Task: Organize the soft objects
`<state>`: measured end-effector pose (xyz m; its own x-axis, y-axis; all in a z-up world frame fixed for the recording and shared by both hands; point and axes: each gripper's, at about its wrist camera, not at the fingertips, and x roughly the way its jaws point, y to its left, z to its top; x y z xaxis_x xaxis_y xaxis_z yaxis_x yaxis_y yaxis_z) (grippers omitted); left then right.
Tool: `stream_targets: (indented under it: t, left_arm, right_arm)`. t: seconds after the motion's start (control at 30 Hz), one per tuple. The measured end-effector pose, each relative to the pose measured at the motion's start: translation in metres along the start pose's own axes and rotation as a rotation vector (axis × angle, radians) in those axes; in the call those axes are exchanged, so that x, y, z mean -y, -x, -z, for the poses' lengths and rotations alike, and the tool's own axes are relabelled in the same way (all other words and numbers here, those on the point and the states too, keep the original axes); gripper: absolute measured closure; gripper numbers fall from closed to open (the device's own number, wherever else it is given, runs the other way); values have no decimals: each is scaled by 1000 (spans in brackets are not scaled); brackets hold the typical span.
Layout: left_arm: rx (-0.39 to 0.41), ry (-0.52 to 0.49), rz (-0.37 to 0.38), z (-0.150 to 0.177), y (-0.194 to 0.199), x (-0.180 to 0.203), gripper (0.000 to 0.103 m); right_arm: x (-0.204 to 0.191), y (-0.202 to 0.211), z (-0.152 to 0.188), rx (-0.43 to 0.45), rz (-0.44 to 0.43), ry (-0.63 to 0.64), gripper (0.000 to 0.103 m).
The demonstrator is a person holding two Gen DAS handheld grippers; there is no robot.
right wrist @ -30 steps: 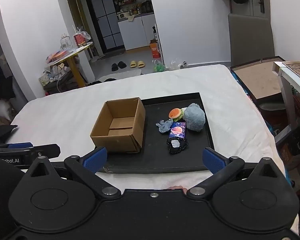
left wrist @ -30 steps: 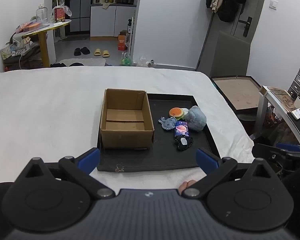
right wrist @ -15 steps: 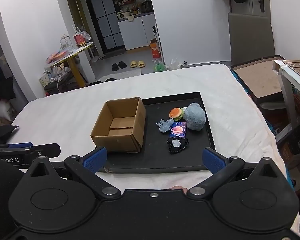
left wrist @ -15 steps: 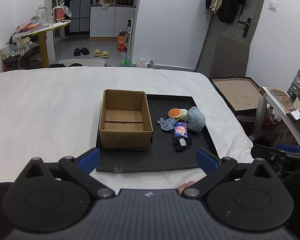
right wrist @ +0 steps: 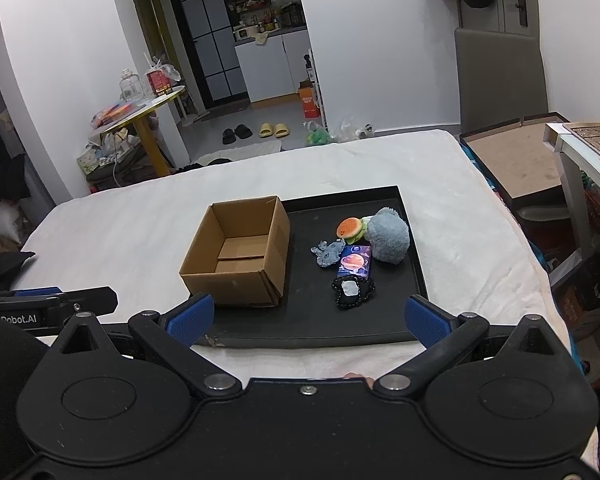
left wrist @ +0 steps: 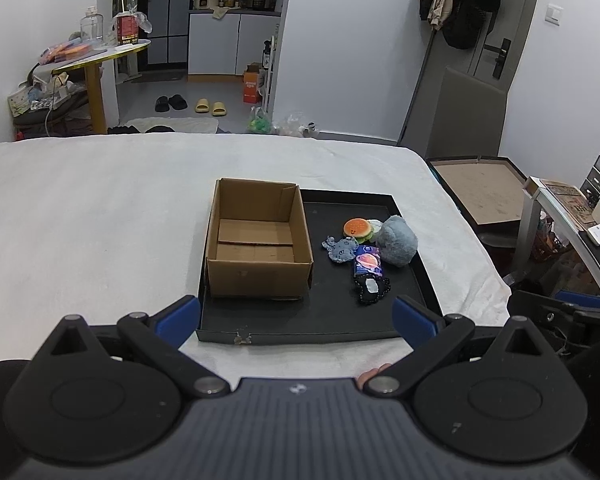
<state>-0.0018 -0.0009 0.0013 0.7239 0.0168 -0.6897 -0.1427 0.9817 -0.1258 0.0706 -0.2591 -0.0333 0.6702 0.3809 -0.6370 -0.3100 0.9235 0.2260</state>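
Five soft items clustered on black tray (left wrist: 412, 280) right half, beside empty cardboard box (left wrist: 258, 240), likely their destination. Left gripper (left wrist: 296, 316) and right gripper (right wrist: 306, 318) both spread wide, holding nothing, poised short of tray.

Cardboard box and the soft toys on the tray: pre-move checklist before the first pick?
1. Cardboard box open and empty: ok.
2. Box sits on the black tray, left part: ok.
3. Toys reachable, outside the box: ok. Grey plush, burger toy, blue knitted toy, purple packet, black beaded piece cluster on the tray's right.
4. Left gripper open, holding nothing: ok.
5. Right gripper open, holding nothing: ok.
6. Toys separated for a clean single grasp: not ok, several touch.
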Motion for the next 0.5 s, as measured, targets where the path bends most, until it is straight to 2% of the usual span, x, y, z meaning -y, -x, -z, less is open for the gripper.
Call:
stream_targets:
  t: [0.5]
  left_arm:
    - [0,-10,-5,1,0,3,1]
  right_arm:
    - [2,1,-3,0,3,16,0]
